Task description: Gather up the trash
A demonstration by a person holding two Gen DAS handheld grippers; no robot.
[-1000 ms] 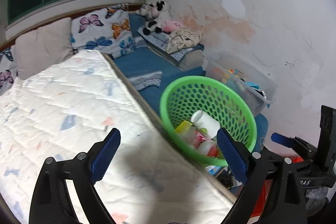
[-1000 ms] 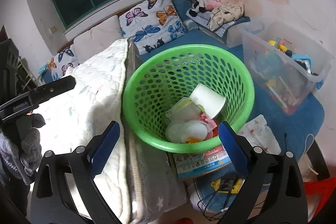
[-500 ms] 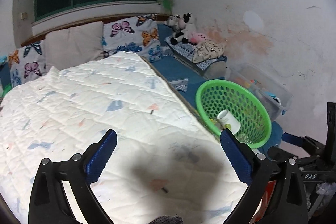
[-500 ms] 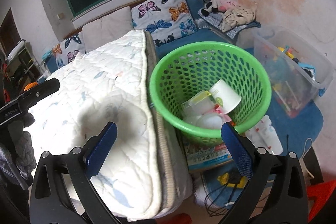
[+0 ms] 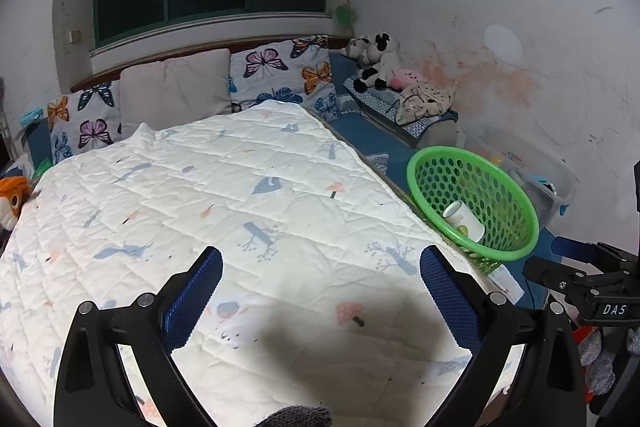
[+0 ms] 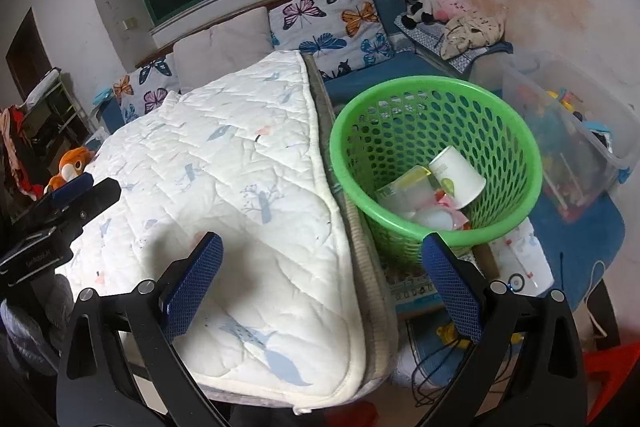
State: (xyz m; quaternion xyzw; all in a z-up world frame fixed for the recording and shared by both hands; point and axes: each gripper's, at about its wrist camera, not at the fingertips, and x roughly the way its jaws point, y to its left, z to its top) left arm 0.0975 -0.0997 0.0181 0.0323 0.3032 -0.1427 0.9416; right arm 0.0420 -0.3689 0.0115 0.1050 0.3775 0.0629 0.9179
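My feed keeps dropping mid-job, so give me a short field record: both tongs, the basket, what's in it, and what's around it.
left tongs: open, empty, over the white quilt
right tongs: open, empty, over the quilt's edge beside the basket
green basket: upright, beside the quilt
basket contents: white paper cup on its side, clear plastic cups and wrappers under it
right of basket: clear storage bin holding toys
loose trash on quilt: none visible

You see a quilted cloth cover [image 5: 240,211], a glossy perforated plastic basket [image 6: 400,107], a smooth paper cup [image 6: 458,175], a clear plastic bin [image 6: 580,131]
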